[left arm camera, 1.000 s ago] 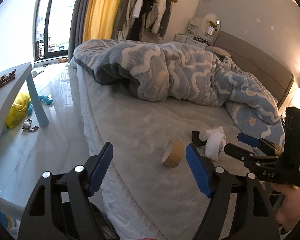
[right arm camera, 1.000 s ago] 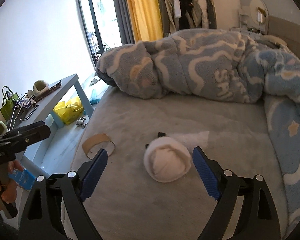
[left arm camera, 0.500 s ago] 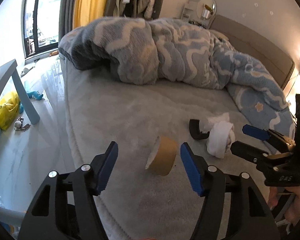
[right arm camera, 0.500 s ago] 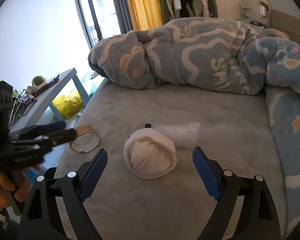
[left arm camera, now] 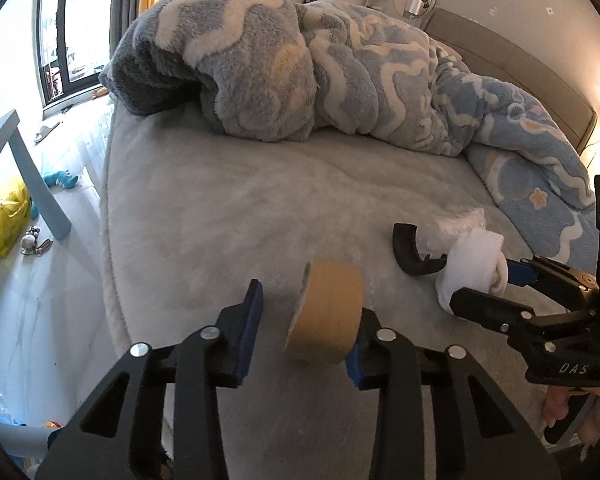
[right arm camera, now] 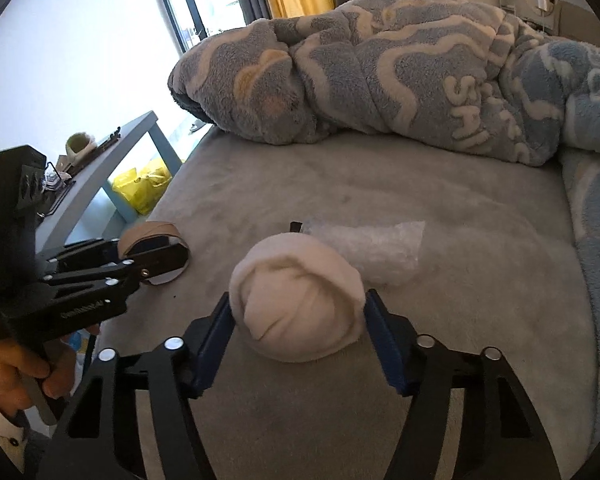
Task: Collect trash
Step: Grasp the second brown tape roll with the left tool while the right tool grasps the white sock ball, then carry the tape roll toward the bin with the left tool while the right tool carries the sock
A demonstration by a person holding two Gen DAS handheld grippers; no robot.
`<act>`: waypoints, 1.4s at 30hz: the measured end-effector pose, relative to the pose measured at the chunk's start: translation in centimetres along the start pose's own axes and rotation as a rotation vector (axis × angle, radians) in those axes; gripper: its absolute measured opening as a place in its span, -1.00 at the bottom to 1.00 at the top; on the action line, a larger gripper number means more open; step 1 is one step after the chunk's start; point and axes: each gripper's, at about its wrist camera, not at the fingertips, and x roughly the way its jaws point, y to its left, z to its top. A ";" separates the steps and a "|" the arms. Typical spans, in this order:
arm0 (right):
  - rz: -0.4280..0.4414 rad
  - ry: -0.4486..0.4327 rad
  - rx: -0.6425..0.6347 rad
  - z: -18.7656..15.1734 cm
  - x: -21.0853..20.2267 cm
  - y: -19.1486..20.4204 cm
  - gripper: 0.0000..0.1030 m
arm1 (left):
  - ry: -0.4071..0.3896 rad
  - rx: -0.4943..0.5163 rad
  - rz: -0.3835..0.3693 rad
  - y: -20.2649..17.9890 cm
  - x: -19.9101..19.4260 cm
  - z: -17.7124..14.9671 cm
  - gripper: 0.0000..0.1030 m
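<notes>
A brown cardboard tape roll [left arm camera: 328, 312] stands on edge on the grey bed, between the fingers of my left gripper [left arm camera: 308, 312]. Its jaws are closing: the right pad touches the roll, while the left pad [left arm camera: 252, 320] still stands apart from it. A white rolled cloth ball [right arm camera: 296, 296] sits between the fingers of my right gripper [right arm camera: 296, 308], whose closing jaws touch it on both sides. Behind the ball lie a clear plastic wrapper [right arm camera: 380, 252] and a black curved piece [left arm camera: 408, 256]. The left gripper [right arm camera: 152, 256] and the roll [right arm camera: 152, 232] also show in the right wrist view.
A bunched blue and grey blanket [left arm camera: 300, 72] covers the far half of the bed. The bed's left edge drops to a white floor. There stand a blue-grey side table [right arm camera: 112, 152] and a yellow bag [right arm camera: 142, 186]. A padded headboard [left arm camera: 520, 76] runs along the right.
Both grippers came down and forward onto the bed. The left jaws narrowed around the tape roll. The right jaws closed in from wide open until they met the cloth ball.
</notes>
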 end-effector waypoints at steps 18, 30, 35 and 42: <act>0.032 -0.011 -0.019 0.6 -0.7 0.1 0.03 | -0.026 -0.012 0.014 -0.7 0.2 0.6 -0.55; 0.033 -0.052 0.000 0.3 -2.6 0.8 0.03 | -0.046 -0.030 -0.005 -1.5 -2.1 -0.1 -0.56; 0.028 -0.070 0.001 -0.2 -3.5 1.8 0.03 | -0.041 -0.024 0.003 -1.8 -3.4 -1.2 -0.56; 0.022 -0.091 -0.002 -1.0 -4.6 3.4 0.03 | -0.053 -0.011 0.011 -1.5 -5.9 -2.6 -0.56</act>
